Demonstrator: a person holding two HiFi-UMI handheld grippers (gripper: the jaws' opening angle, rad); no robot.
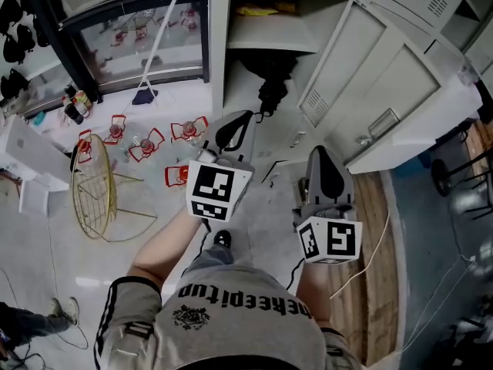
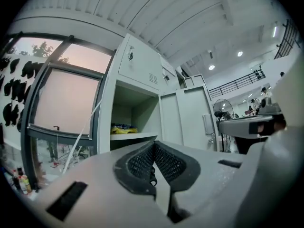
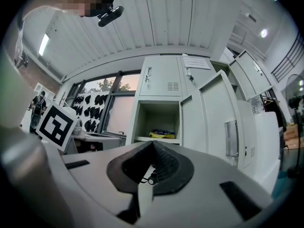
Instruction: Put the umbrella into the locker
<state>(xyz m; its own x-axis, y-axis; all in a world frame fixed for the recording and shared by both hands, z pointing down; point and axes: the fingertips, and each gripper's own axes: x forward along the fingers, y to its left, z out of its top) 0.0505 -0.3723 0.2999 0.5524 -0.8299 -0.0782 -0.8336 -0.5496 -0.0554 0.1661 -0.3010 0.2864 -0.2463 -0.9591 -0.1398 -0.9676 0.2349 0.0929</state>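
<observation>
The black umbrella (image 1: pixel 269 74) lies folded in the open locker (image 1: pixel 219 45), under its shelf, with the handle end poking out toward me. My left gripper (image 1: pixel 233 122) is held level just in front of the umbrella's handle, jaws shut with nothing between them (image 2: pixel 154 148). The right gripper (image 1: pixel 327 160) hangs further back and to the right, also shut and empty (image 3: pixel 153 147). Both gripper views face the locker's upper shelf, where a yellow item (image 2: pixel 122 129) (image 3: pixel 164 135) rests. The umbrella itself is hidden below the jaws in both gripper views.
The locker's door (image 1: pixel 350 68) stands swung open to the right, with more lockers behind it. On the floor to the left are a gold wire basket (image 1: pixel 94 195), several red wire frames (image 1: pixel 146 143) and bottles (image 1: pixel 75 105) by a glass window. A cable (image 1: pixel 368 264) trails along the wooden strip.
</observation>
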